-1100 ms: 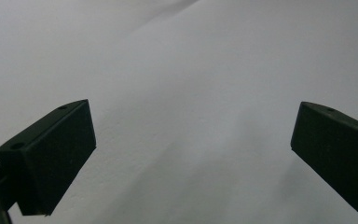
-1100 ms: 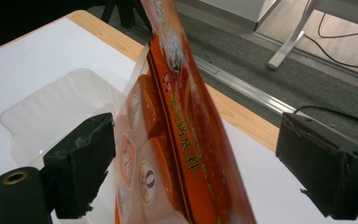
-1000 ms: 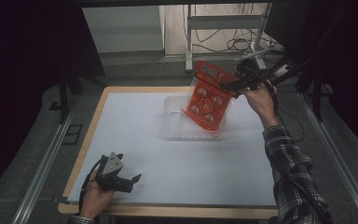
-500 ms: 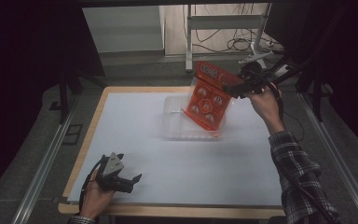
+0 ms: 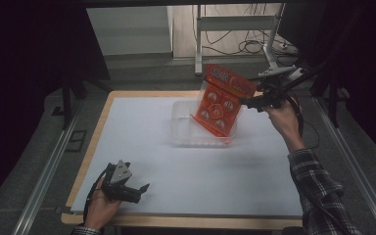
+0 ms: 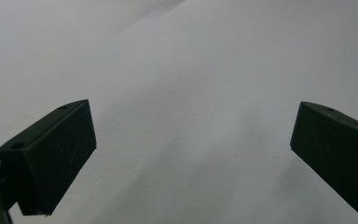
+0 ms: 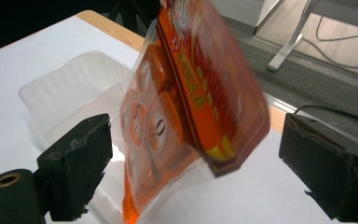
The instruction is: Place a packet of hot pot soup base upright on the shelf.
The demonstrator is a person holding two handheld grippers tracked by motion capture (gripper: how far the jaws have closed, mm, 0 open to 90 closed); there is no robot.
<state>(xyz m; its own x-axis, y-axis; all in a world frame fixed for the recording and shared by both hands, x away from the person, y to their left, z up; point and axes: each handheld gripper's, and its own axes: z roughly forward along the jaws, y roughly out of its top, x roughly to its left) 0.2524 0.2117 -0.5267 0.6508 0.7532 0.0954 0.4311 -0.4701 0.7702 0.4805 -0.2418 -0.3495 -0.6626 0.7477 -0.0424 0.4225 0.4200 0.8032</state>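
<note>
Where dark surrounds the white table (image 5: 186, 161), both grippers' jaws stand apart.

1. Left gripper (image 5: 136, 190) sits low at the bottom left of the high view, held in the left hand (image 5: 103, 203), fingers spread wide.
2. Right gripper (image 5: 248, 102) is up at the upper right, right hand (image 5: 284, 117) raised, forearm stretched out, fingers wide apart.
</note>
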